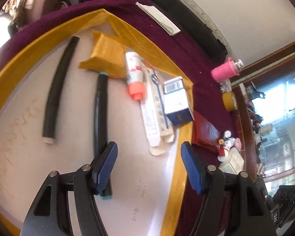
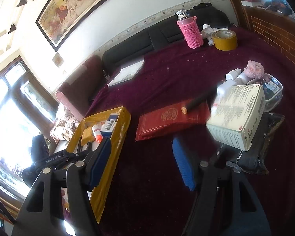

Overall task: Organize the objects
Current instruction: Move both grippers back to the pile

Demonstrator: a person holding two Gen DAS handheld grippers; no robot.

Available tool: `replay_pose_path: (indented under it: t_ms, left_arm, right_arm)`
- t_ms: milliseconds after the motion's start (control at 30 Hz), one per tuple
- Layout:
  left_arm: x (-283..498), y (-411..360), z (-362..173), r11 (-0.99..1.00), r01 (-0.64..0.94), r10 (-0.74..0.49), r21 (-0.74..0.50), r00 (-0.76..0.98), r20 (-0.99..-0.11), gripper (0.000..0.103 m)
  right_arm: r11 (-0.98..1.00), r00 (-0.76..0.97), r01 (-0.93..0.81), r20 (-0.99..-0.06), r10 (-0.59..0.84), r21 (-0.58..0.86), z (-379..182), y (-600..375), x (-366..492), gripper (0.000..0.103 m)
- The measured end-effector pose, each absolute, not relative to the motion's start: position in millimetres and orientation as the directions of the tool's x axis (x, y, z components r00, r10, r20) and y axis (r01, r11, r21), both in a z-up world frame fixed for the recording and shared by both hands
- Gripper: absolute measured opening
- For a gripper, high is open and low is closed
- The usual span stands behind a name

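A yellow-rimmed tray (image 1: pixel 179 177) with a white floor holds a black tube (image 1: pixel 51 92), a black pen with teal ends (image 1: pixel 101 118), a yellow packet (image 1: pixel 104 57), an orange-capped white bottle (image 1: pixel 134 72), long white packets (image 1: pixel 153 116) and a blue-and-white box (image 1: pixel 177 100). My left gripper (image 1: pixel 149 165) hangs open above the tray floor with nothing between its blue pads; its left finger (image 1: pixel 106 165) overlaps the pen. My right gripper (image 2: pixel 141 161) is open over the maroon cloth (image 2: pixel 167 74), short of a red packet (image 2: pixel 167 120) with a black stick (image 2: pixel 198 102) lying on it.
To the right of the red packet lies a white printed carton (image 2: pixel 238 118) on a dark bag (image 2: pixel 251 157). A pink-sleeved bottle (image 2: pixel 190 33) and a yellow tape roll (image 2: pixel 225 39) stand at the back. A pink plush toy (image 2: pixel 253 68) tops a clear container. A black sofa (image 2: pixel 139 45) lines the wall.
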State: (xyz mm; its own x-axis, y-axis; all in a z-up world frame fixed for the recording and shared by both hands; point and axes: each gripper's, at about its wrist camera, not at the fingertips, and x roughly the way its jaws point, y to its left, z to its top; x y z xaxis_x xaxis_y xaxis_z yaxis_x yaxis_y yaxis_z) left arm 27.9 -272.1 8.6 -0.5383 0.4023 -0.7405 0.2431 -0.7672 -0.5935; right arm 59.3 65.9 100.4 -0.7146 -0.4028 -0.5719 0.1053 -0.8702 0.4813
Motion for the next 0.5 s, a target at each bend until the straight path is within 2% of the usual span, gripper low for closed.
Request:
replay_pose_path:
  t_ms: [67,167,300,500]
  left_arm:
    - [30,-279,16,-0.782,0.243,0.367,-0.574,-0.565,-0.739,0.061]
    - [42,-264,39,-0.829,0.138,0.369,-0.541,-0.593,-0.716,0.061]
    - [59,-207,68,-0.905,-0.056,0.369,-0.421,-0.596,-0.713,0.061]
    - [59,-114,80,-0.908,-0.289,0.416,-0.304,-0.526,-0.742,0.061]
  right_arm:
    - [-0.872,-0.712,0.094,-0.579,-0.396,0.48,98,69,57,0.064]
    - [-0.875,-0.726,0.057,-0.581,-0.366,0.48,99,86,57,0.064]
    - [-0.872,-0.762,-0.051,-0.583,-0.281,0.488,104,134,63,0.064]
    - [-0.862,-0.762,-0.195,-0.626,-0.167,0.468,90,191,75,0.064]
